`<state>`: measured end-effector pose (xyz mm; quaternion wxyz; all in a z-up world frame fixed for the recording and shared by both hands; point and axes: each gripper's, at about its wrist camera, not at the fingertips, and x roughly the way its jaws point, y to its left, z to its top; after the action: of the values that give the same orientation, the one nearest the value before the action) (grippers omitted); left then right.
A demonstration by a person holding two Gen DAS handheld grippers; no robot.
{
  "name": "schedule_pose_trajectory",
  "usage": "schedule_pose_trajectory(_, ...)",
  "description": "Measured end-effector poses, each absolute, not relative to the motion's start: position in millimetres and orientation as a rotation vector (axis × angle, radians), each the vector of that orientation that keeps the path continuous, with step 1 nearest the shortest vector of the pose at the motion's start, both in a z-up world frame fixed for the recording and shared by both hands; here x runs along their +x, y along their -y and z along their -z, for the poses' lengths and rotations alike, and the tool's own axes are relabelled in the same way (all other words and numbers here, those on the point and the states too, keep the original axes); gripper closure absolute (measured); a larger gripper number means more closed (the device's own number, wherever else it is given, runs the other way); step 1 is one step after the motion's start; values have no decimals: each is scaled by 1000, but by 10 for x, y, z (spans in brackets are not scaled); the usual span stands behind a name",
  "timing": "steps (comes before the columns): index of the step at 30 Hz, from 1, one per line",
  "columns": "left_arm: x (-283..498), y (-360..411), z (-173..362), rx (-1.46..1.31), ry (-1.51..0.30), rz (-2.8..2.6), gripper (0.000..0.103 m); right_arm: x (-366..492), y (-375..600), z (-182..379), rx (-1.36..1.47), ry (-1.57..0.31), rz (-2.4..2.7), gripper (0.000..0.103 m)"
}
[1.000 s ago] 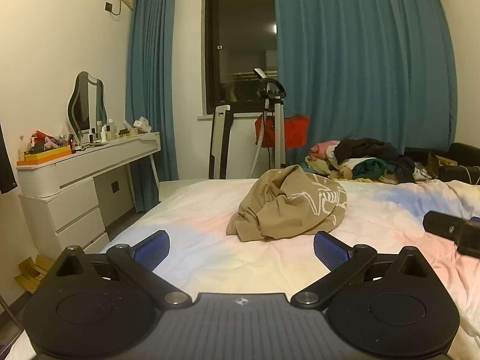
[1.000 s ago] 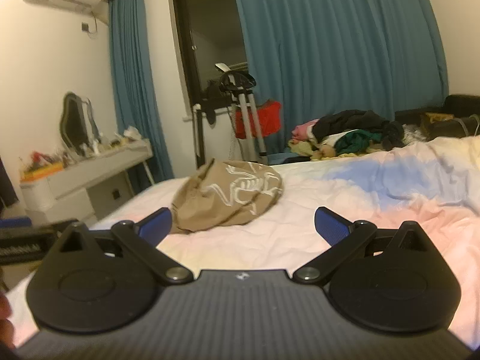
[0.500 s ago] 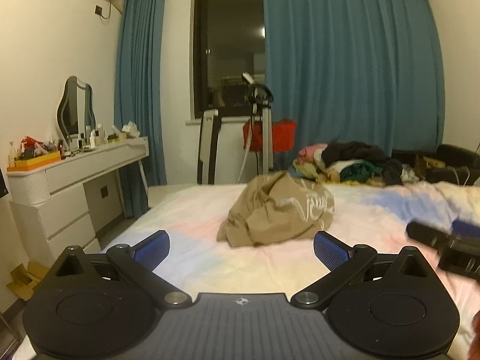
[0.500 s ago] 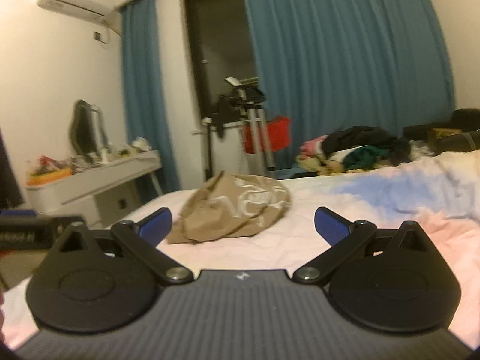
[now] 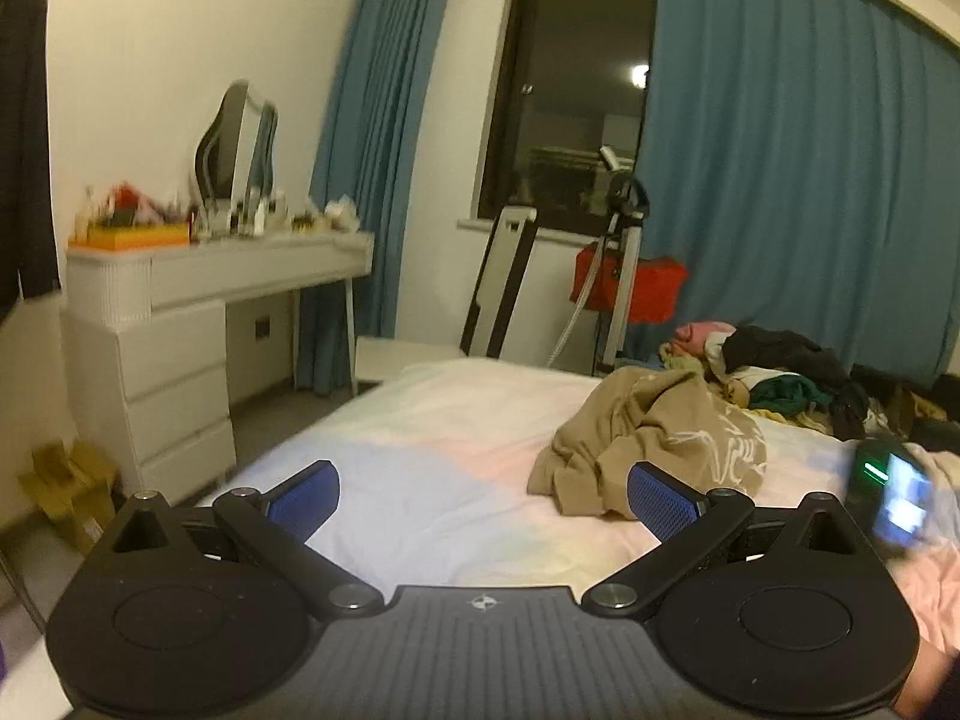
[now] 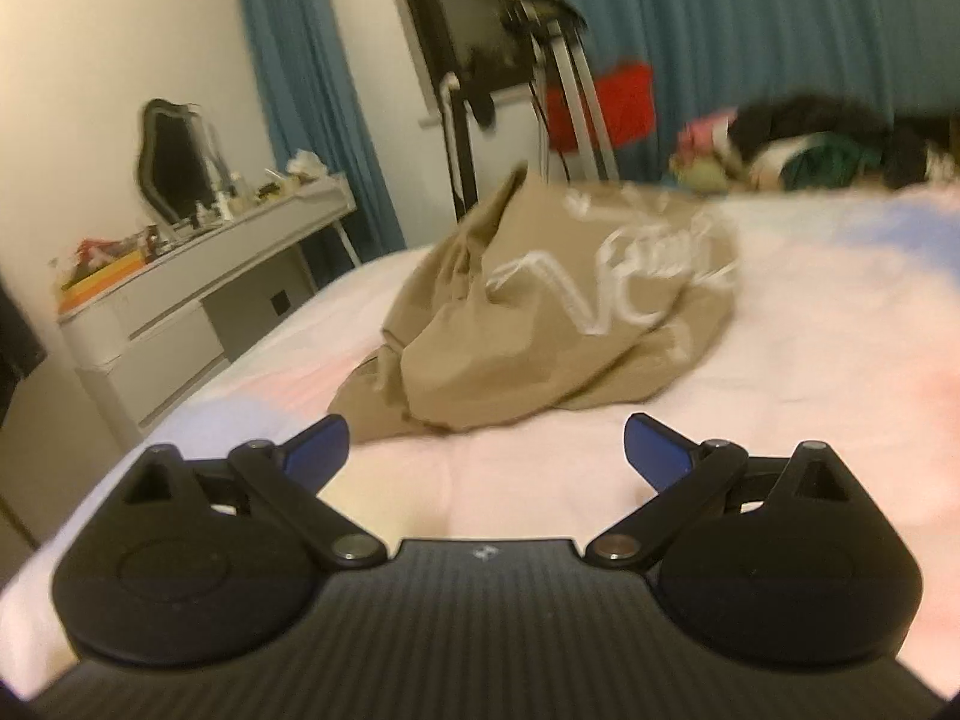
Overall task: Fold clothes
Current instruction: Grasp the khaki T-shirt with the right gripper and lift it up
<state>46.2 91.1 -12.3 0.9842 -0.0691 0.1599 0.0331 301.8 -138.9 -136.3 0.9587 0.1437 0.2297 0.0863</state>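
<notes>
The tan T-shirt (image 6: 540, 312) lies crumpled on the bed (image 6: 810, 372), at 12 o'clock from the right gripper (image 6: 486, 447) and 1 o'clock from the left gripper (image 5: 483, 495). Both grippers are spread wide and hold nothing. Recommended: pinch one hem corner per gripper, then spread the shirt flat.

The left gripper (image 5: 483, 495) is hovering with its blue-padded fingers (image 5: 303, 497) spread wide, gripping nothing. The right gripper (image 6: 486, 450) is likewise hanging with its fingers (image 6: 654, 449) splayed apart and empty, and in the left view it is showing as a blur at the right edge.
</notes>
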Motion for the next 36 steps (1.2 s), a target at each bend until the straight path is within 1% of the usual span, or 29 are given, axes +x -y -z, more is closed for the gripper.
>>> schedule_pose_trajectory(4,619,-1065,335,-157,-341,-32,0,3687,1224,1541,334,-523,-75,3)
schedule_pose_trajectory(5,665,-1072,388,-149,-345,-28,0,3813,1205,1579,339,-537,-46,1)
schedule_pose_trajectory(6,699,-1077,426,-143,-348,-28,0,3891,1187,1594,341,-534,-30,1)
schedule_pose_trajectory(7,733,-1082,464,-137,-351,-28,0,3909,1164,1578,327,-518,-20,4)
schedule_pose_trajectory(8,760,-1106,487,-138,-349,-29,0,3907,1140,1551,307,-500,-11,23)
schedule_pose_trajectory(9,775,-1119,502,-136,-342,-32,0,3894,1120,1515,278,-490,8,51)
schedule_pose_trajectory(10,776,-1136,505,-135,-335,-36,0,3866,1126,1478,261,-488,18,61)
schedule_pose_trajectory(11,777,-1153,507,-134,-328,-40,0,3833,1145,1440,253,-488,20,80)
schedule_pose_trajectory(12,783,-1137,496,-138,-326,-32,0,3776,1185,1381,257,-485,15,85)
schedule_pose_trajectory(17,750,-1125,421,-154,-305,-10,0,3256,1459,840,290,-387,-22,90)
schedule_pose_trajectory(22,681,-1024,340,-155,-334,35,0,2631,1813,145,346,-296,-97,91)
schedule_pose_trajectory(27,430,-879,228,-145,-342,125,0,1804,2009,-441,345,-190,-215,91)
schedule_pose_trajectory(33,51,-626,67,-84,-320,293,0,871,2210,-915,324,-72,-326,91)
schedule_pose_trajectory(36,-76,-394,70,-9,-309,375,0,540,2401,-998,340,-43,-344,91)
